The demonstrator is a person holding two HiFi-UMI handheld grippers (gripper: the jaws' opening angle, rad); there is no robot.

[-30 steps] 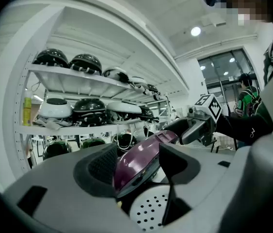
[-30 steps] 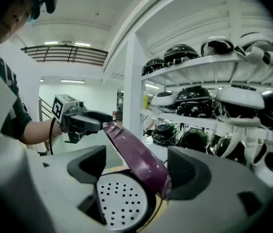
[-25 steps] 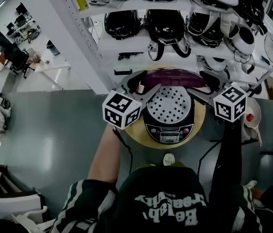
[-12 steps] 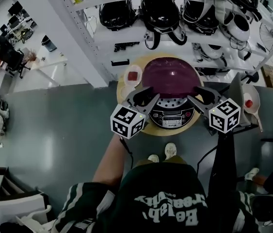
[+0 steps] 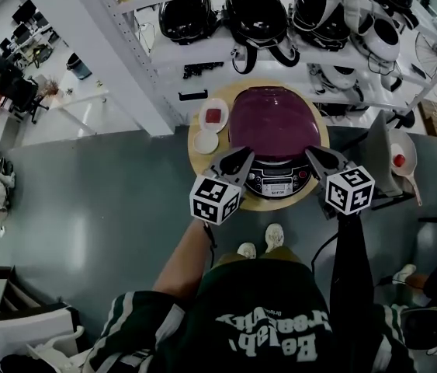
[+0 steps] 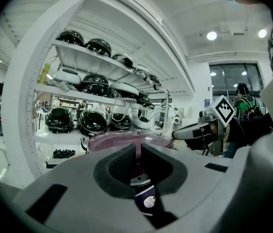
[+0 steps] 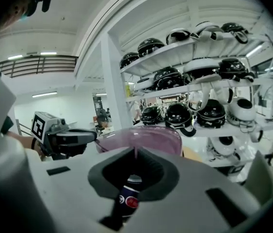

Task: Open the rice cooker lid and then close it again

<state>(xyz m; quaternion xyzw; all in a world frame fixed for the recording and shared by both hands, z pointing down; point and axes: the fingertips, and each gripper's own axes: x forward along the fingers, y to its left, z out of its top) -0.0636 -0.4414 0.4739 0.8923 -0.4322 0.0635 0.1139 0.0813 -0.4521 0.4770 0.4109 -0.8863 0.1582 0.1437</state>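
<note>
The rice cooker (image 5: 277, 162), a black round body under a glossy purple domed lid (image 5: 274, 123), stands on the round wooden table (image 5: 200, 164). The lid lies down over the body, and the grey control panel (image 5: 278, 183) faces the person. The left gripper (image 5: 246, 153) and the right gripper (image 5: 312, 153) sit just in front of the cooker, one at each side of the panel, and appear to touch neither lid nor body. Both claws are clenched, having just been closing, with nothing between the pads. Judged from this, the lid calls for a seating check: bring one clenched tip onto the lid's front edge and press straight down, without shoving the cooker across the table. Keep the left gripper clear of the white dish holding something red (image 5: 213, 115) and the plain white dish (image 5: 205, 141), both near the cooker's left side. The white shelving of black helmets (image 5: 258, 18) behind requires no reach.
</note>
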